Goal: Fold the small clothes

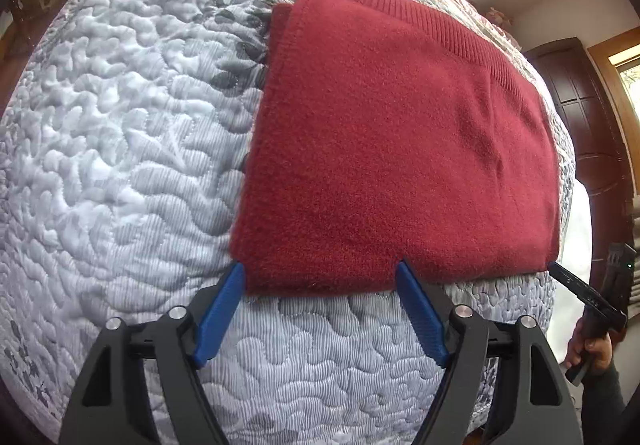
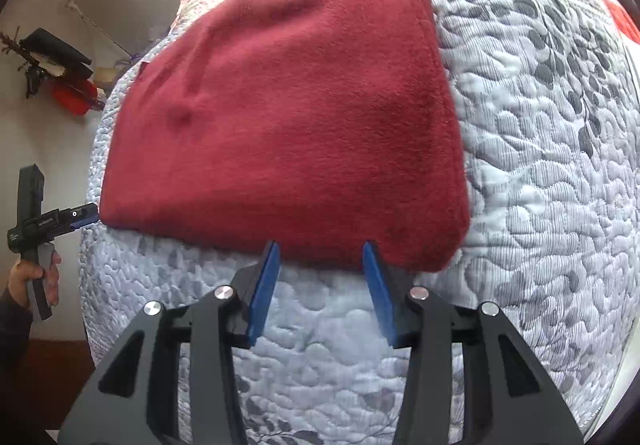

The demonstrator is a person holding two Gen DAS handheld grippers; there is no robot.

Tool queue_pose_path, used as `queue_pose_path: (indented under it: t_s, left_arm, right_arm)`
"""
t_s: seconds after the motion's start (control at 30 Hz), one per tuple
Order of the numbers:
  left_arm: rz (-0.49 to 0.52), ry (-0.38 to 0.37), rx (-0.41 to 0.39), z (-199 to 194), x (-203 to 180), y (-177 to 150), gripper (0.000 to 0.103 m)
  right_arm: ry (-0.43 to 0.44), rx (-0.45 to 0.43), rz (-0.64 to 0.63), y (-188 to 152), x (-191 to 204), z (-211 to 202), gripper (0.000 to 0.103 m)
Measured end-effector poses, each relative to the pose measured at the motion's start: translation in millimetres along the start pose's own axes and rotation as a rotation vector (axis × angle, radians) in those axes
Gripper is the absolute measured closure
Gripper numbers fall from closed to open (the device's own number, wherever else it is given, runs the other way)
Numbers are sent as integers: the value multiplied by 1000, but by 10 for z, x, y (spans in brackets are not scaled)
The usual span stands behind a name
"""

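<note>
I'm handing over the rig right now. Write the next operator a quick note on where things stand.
Left gripper: open, fingers at the near left corner of the red sweater, gripping nothing.
Right gripper: open, at the sweater's near edge towards the right corner, gripping nothing.
The sweater lies on the quilted bedcover, already folded into a flat rectangle with the ribbed band at the far end.
Left: probably one more fold away from you, then smooth it.
</note>
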State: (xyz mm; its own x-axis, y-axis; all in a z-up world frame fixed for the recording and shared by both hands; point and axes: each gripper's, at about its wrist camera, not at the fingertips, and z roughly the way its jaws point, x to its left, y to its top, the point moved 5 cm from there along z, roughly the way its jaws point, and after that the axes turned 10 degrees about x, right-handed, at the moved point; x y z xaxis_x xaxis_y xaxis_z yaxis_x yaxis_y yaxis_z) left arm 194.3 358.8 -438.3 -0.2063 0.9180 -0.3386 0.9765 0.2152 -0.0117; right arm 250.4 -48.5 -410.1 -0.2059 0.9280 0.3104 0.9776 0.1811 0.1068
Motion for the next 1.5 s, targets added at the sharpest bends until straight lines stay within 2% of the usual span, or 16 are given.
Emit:
queue_pose_path:
  t_s: [0.1,0.17,0.2,0.3,0.4,0.43,0.53,0.67,0.83,1.13,1.2,1.27,1.37,1.43,1.5]
  left_arm:
    - [49,78,16,-240,-47,-7,11]
    - [83,104,14,-414,-72,29,9]
    - [97,113,9,-498,-66,61,8]
    - [118,115,4,-664,-31,210,6]
    - [128,106,4,-714,26,393,5]
    - [134,105,7,-707,41,467,5]
    - [165,87,4,-652,70,611,5]
    - [180,64,3,-515,133,764,4]
    - [214,61,9,-285,188,912,4]
    - [217,36,55,-9,331,1086,4]
    - [195,-39,66,-3,380,1129,4]
    - [151,-159,72,-6,471,1213,4]
    - [28,-333,106,37,745,1355,4]
    - [6,-444,109,26,801,1412,4]
    - [-25,-501,114,50,862,1455,4]
  right_arm:
    - [-6,-22,-50,-125,444,-59,48]
    - [-51,-25,-123,-217,863,14,33]
    - [-77,-29,-166,-263,1075,71,29]
    - [-165,-59,-344,-371,1818,288,27]
    - [-281,-138,-554,-400,2558,522,19]
    - [-313,-164,-612,-385,2735,595,15]
    - [-407,-229,-762,-374,3162,866,12]
    - [-514,-229,-896,-361,3401,1321,12]
    - [-617,-215,-988,-348,3446,1685,12]
    - [-634,-230,-979,-78,3532,1886,6]
    - [-648,-240,-978,-11,3566,1893,6]
    - [-659,-245,-963,82,3583,1889,6]
    - [-685,-259,-937,206,3517,1841,6]
    - [-694,-267,-933,229,3480,1866,6]
    - [-707,-278,-942,258,3484,1879,6]
